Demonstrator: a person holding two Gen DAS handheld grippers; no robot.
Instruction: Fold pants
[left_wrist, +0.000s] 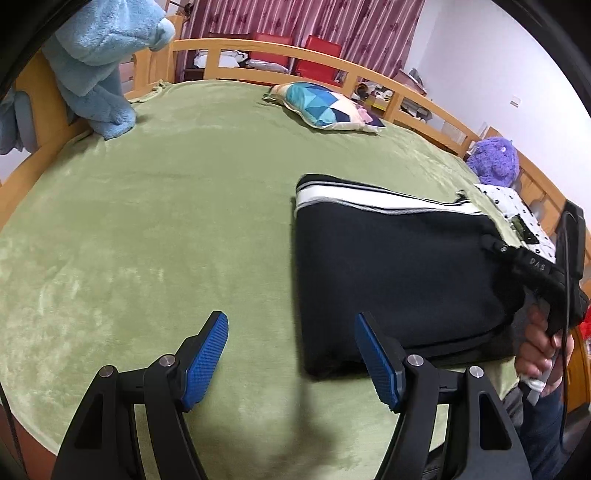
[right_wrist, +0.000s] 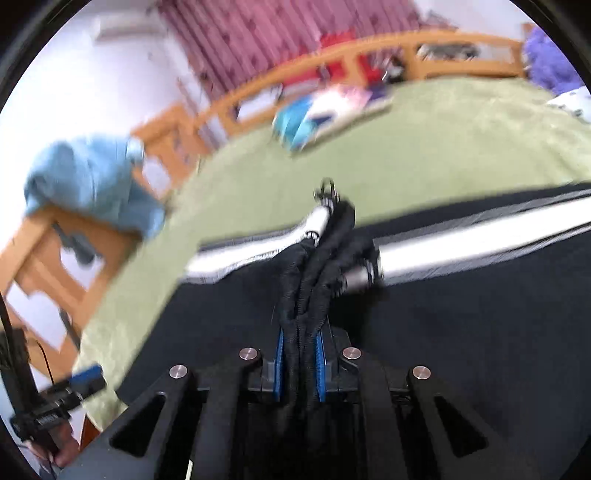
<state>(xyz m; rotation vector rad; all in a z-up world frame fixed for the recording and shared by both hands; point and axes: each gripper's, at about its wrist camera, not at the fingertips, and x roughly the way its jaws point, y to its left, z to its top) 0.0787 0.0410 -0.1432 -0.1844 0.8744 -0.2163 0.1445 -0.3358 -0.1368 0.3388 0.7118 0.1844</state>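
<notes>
The black pants (left_wrist: 399, 273) with a white side stripe lie folded on the green bed cover (left_wrist: 166, 221), right of centre in the left wrist view. My left gripper (left_wrist: 291, 358) is open and empty just above the cover, its right finger at the pants' near left corner. My right gripper (right_wrist: 300, 369) is shut on a bunched black edge of the pants (right_wrist: 461, 332), with the stripe beyond it. This view is blurred. The right gripper's body also shows at the far right of the left wrist view (left_wrist: 546, 273).
A patterned pillow (left_wrist: 325, 107) lies at the far side of the bed. A light blue fleece (left_wrist: 99, 62) hangs over the wooden bed rail at the left. A purple plush toy (left_wrist: 495, 162) and a dotted white cloth (left_wrist: 517, 214) sit at the right edge.
</notes>
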